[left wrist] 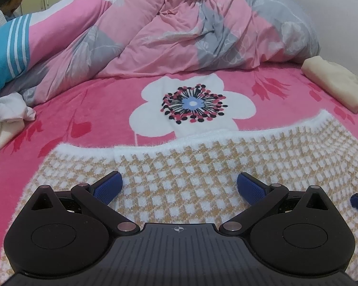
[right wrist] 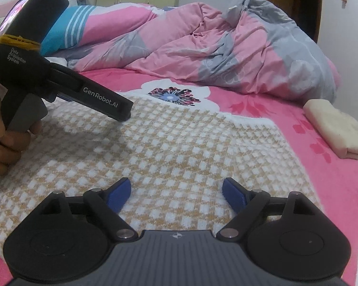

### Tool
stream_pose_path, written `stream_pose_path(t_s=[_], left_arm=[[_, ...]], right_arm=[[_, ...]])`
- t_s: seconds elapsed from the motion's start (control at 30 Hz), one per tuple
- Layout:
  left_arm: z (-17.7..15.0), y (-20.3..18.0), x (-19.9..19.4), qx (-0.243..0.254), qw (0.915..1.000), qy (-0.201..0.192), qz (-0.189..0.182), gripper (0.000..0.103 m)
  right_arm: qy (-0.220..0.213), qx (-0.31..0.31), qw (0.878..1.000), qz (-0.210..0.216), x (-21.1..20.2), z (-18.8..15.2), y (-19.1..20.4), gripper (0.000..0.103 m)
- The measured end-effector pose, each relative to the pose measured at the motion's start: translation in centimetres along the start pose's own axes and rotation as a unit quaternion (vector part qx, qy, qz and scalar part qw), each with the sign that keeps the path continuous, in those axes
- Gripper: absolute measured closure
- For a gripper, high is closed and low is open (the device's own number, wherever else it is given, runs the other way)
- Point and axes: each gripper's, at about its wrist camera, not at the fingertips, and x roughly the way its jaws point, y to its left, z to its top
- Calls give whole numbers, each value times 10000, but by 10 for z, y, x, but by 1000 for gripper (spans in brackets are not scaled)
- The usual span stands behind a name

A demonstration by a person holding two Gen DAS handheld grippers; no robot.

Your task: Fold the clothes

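Checked sweater point(right wrist: 169, 147) spread flat on the bed point(right wrist: 286, 109), long axis across, directly beneath both tools: left tool point(left wrist: 180, 186) and right tool point(right wrist: 176, 193) gaping, clamping nothing.

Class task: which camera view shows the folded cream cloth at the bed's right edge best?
The right wrist view: the folded cream cloth lies whole, its layered front edge visible. The left wrist view shows it more obliquely, against the frame's right edge.

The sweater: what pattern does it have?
A tan-and-white check on the sweater, clearest in the right wrist view.
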Motion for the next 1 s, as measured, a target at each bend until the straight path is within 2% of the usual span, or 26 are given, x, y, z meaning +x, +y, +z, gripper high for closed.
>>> stream_pose_path(t_s=[0.33,1.0], left_arm=[[-5,2,-1,-106,9998,-169,-52,0],[-7,4,0,-170,9996,-198,-93,0]], right_arm=[[-48,17,10000,4,-1,-1,0,16],[-58,24,10000,1,-1,-1,0,16]])
